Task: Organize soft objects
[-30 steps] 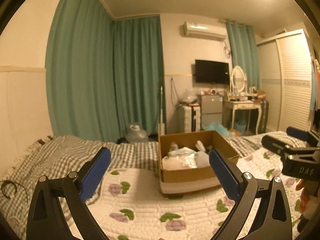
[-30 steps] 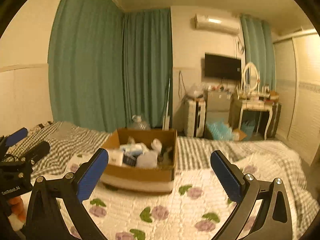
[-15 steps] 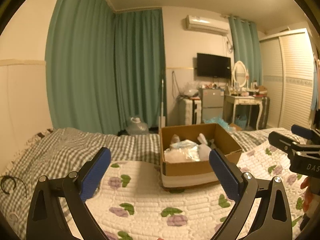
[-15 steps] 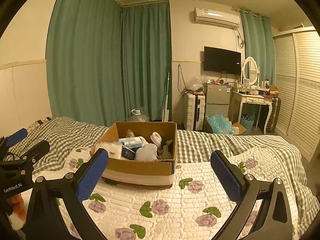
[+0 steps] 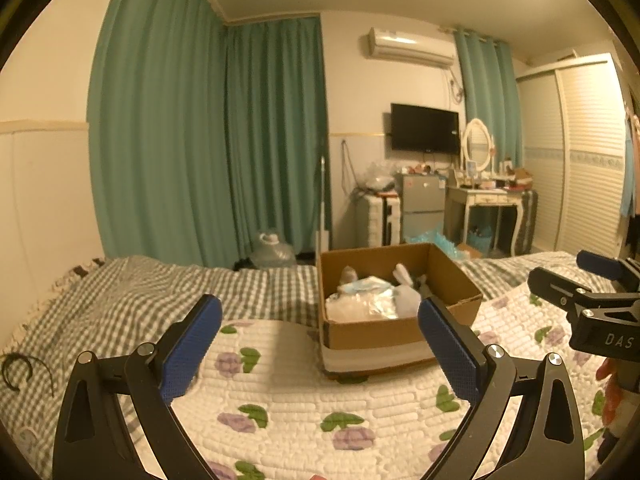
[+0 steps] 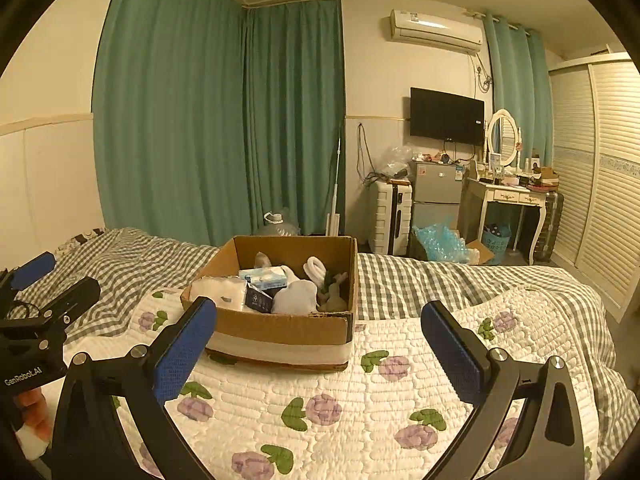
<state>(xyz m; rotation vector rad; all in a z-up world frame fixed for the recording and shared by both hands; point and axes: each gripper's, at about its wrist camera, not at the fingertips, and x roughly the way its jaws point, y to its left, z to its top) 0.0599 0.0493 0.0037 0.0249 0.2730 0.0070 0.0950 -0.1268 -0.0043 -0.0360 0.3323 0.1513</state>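
Observation:
An open cardboard box (image 5: 404,334) (image 6: 280,326) stands on the bed, on a white floral quilt (image 5: 288,404) (image 6: 360,408). It holds several soft items: white packs, a blue-and-white tissue pack (image 6: 262,276), white socks (image 6: 316,268) and a grey plush piece (image 6: 296,300). My left gripper (image 5: 320,344) is open and empty, above the quilt short of the box. My right gripper (image 6: 320,348) is open and empty, also short of the box. Each gripper shows at the edge of the other's view.
A grey checked blanket (image 5: 120,304) covers the bed's far side. A black hair band (image 5: 16,372) lies at the left edge. Beyond the bed are green curtains (image 6: 240,120), a water jug (image 5: 272,250), a suitcase (image 6: 390,218), a small fridge (image 6: 434,196) and a dressing table (image 6: 508,200).
Both views have tilted down and steadied, so the box and quilt sit a little higher and sharper in frame. Both grippers stayed open and empty.

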